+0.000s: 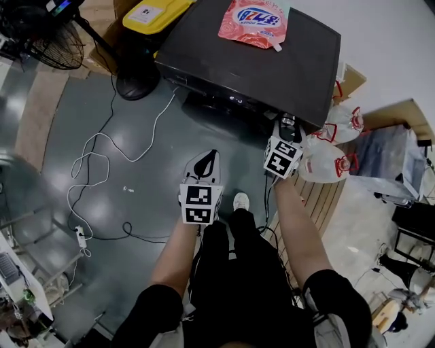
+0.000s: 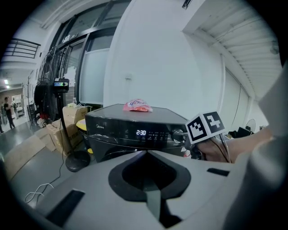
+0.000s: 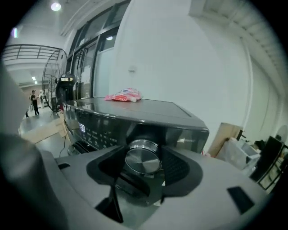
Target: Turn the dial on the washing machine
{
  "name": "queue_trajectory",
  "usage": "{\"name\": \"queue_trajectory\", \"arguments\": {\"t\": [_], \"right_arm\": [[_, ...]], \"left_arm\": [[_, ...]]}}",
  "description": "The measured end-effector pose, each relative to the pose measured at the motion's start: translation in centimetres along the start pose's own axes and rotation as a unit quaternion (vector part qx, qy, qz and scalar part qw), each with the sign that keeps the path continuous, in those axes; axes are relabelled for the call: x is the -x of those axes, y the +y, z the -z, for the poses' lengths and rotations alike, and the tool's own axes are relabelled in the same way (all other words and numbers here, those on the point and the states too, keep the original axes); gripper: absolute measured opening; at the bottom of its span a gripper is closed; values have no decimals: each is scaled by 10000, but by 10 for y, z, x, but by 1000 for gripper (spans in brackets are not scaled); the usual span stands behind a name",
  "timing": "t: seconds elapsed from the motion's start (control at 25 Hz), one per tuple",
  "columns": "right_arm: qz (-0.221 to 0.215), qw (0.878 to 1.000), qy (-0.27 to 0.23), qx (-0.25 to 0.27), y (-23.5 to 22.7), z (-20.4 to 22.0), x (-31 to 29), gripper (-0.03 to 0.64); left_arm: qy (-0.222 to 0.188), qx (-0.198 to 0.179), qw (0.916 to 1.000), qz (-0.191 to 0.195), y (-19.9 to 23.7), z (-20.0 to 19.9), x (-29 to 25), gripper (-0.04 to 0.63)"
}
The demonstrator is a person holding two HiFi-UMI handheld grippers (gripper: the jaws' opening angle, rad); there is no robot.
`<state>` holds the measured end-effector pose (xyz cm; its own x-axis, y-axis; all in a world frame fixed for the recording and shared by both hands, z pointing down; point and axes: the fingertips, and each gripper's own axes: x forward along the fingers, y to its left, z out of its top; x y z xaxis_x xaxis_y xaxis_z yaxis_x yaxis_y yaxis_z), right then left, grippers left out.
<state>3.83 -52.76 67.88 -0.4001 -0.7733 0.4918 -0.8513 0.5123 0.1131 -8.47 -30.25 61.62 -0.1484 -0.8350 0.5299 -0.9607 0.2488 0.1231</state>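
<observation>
left tongs (image 1: 206,165): closed on nothing; you held them low, short of the washing machine (image 1: 204,61).
dial (image 3: 143,160): at the panel's right end.
right tongs (image 1: 288,124): open, straddling the dial.
step: grasping; next you'd need to close, then twist.

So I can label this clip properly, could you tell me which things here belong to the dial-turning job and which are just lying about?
In the job: washing machine, its dial, right gripper with jaws either side of it.
Lying about: pink pouch on the machine, standing fan, yellow container, plastic bags.
</observation>
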Motion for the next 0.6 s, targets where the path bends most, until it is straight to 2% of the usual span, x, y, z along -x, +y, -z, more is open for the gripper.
{"name": "queue_trajectory", "arguments": {"t": [0.24, 0.44, 0.52, 0.56, 0.6], "right_arm": [[-89, 9990, -371, 221, 1, -1, 4, 264], [-528, 9946, -853, -267, 3, -20, 38, 245], [-752, 9913, -1018, -359, 6, -34, 63, 131], [-886, 9887, -1140, -403, 7, -42, 77, 43], [-1029, 9855, -1270, -457, 8, -52, 92, 1]], "left_arm": [[-54, -24, 10000, -8, -4, -6, 4, 9], [-202, -64, 9998, 0, -8, -24, 12, 9], [-282, -58, 9996, -4, -11, -35, 20, 9], [-328, -70, 9994, -17, -13, -41, 25, 9], [-383, -92, 9992, -45, -14, -48, 31, 9]]}}
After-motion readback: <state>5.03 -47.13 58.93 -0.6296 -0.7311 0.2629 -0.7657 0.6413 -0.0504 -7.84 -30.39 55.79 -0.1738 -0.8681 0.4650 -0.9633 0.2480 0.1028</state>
